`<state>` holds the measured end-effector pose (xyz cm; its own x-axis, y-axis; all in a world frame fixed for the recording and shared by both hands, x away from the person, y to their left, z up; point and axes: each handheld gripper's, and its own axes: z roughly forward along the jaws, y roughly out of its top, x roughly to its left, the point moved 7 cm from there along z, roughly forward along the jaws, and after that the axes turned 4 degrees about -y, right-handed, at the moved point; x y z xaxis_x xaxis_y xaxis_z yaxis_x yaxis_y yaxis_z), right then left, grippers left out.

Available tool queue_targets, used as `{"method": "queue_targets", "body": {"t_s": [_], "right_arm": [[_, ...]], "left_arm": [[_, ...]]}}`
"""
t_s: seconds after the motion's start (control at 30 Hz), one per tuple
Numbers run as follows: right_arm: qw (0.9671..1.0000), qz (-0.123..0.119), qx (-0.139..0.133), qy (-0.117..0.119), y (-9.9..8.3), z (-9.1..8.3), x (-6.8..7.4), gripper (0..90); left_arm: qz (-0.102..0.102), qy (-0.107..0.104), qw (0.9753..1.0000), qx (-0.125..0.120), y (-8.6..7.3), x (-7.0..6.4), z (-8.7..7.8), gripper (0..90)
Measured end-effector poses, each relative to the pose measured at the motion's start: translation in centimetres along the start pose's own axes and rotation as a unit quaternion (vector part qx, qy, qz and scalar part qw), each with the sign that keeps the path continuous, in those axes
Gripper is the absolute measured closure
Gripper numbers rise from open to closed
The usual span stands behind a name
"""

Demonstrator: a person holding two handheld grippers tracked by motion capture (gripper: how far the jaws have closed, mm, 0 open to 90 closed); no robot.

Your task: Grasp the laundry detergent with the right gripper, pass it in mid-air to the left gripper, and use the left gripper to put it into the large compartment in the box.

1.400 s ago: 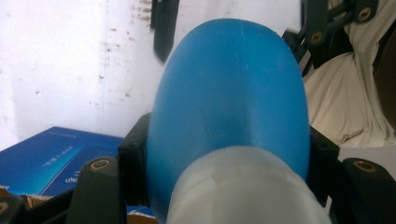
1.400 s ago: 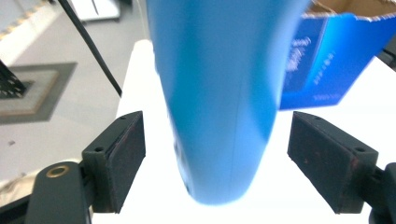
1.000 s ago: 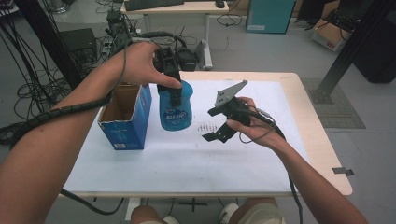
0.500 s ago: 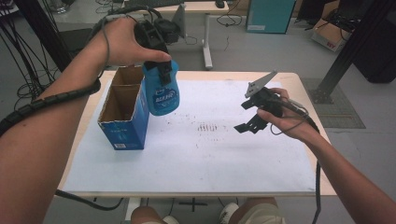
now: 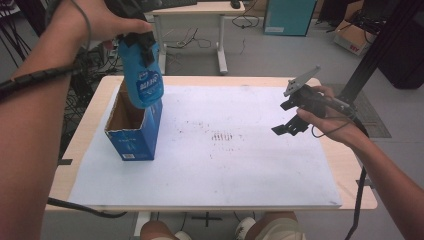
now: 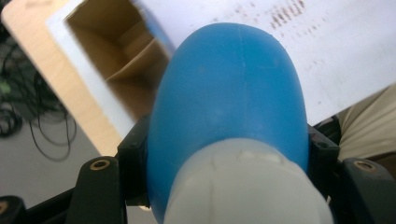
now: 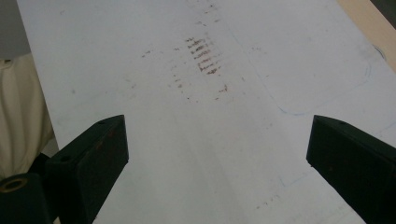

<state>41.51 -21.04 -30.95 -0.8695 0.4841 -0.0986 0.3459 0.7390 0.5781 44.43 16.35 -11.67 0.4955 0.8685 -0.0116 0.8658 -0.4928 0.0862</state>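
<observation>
Above the open carton at the bench's left side, the left gripper is holding a blue bottle in the air, its jaws pinching the bottle near the top. From the high view the bottle's long axis is running close to vertical, tilted slightly, with its white-capped end up inside the jaws and its rounded blue base pointing down toward the carton's open top. Along the left gripper view the bottle is stretching away from the camera, white cap nearest, blue body beyond, the carton's brown inside lying just past it. Whether the base is dipping below the carton's rim is hard to tell. Over the right part of the white sheet, well apart from the bottle, the right gripper is hovering with its jaws spread wide and nothing between them, the smudged sheet lying under them.
</observation>
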Motion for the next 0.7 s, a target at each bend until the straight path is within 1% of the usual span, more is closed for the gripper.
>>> {"method": "queue_targets", "body": {"t_s": [0.03, 0.07, 0.1, 0.17, 0.2, 0.23, 0.27, 0.3, 0.33, 0.37, 0.4, 0.47, 0.6, 0.63, 0.7], "right_arm": [[1.0000, 0.003, 0.004, -0.003, 0.0, -0.2, -0.1, 5.6], [1.0000, 0.002, 0.006, -0.007, -0.1, -0.4, -0.2, 5.6], [1.0000, 0.002, 0.006, -0.007, -0.1, -0.4, -0.2, 5.6], [0.9999, 0.003, 0.009, -0.009, 0.0, -0.7, -0.3, 5.7], [0.9999, -0.001, 0.010, -0.010, -0.1, -0.8, -0.4, 5.6], [0.9999, 0.003, 0.010, -0.011, 0.0, -0.9, -0.3, 5.7], [0.9999, -0.001, 0.010, -0.011, 0.0, -1.0, -0.4, 5.6], [0.9998, -0.003, 0.012, -0.014, 0.0, -1.1, -0.4, 5.6], [0.9998, -0.003, 0.010, -0.015, 0.1, -1.2, -0.4, 5.6], [0.9998, -0.003, 0.010, -0.015, 0.1, -1.2, -0.4, 5.6], [0.9998, -0.005, 0.011, -0.015, 0.1, -1.3, -0.4, 5.7], [0.9998, -0.006, 0.012, -0.017, 0.1, -1.4, -0.3, 5.7], [0.9996, -0.007, 0.018, -0.019, 0.0, -1.6, -0.4, 5.7], [0.9997, 0.000, 0.012, -0.022, 0.0, -1.6, -0.4, 5.7], [0.9996, 0.003, 0.014, -0.023, -0.1, -1.7, -0.4, 5.7]], "left_arm": [[-0.011, 0.001, 0.9999, -0.007, -0.1, 0.4, -0.3, 37.1], [-0.025, 0.005, 0.9995, -0.018, -0.2, 1.2, -0.9, 37.1], [-0.025, 0.005, 0.9995, -0.018, -0.2, 1.2, -0.9, 37.1], [-0.040, 0.006, 0.9990, -0.019, -0.5, 1.9, -1.2, 37.1], [-0.056, 0.003, 0.9982, -0.020, -0.6, 2.1, -1.3, 37.1], [-0.066, 0.005, 0.9976, -0.021, -0.8, 2.4, -1.4, 37.1], [-0.071, 0.007, 0.9973, -0.021, -0.8, 2.6, -1.5, 37.1], [-0.081, 0.008, 0.9964, -0.022, -0.9, 2.9, -1.5, 37.1], [-0.099, 0.013, 0.9948, -0.022, -1.1, 3.4, -1.6, 37.1], [-0.099, 0.013, 0.9948, -0.022, -1.1, 3.4, -1.6, 37.1], [-0.104, 0.016, 0.9942, -0.022, -1.1, 3.6, -1.6, 37.1], [-0.120, 0.018, 0.9923, -0.026, -1.2, 4.1, -1.7, 37.1], [-0.156, 0.014, 0.9868, -0.041, -1.4, 4.9, -2.0, 37.1], [-0.164, 0.014, 0.9854, -0.045, -1.4, 5.1, -2.0, 37.1], [-0.179, 0.013, 0.9825, -0.049, -1.5, 5.6, -2.1, 37.1]]}}
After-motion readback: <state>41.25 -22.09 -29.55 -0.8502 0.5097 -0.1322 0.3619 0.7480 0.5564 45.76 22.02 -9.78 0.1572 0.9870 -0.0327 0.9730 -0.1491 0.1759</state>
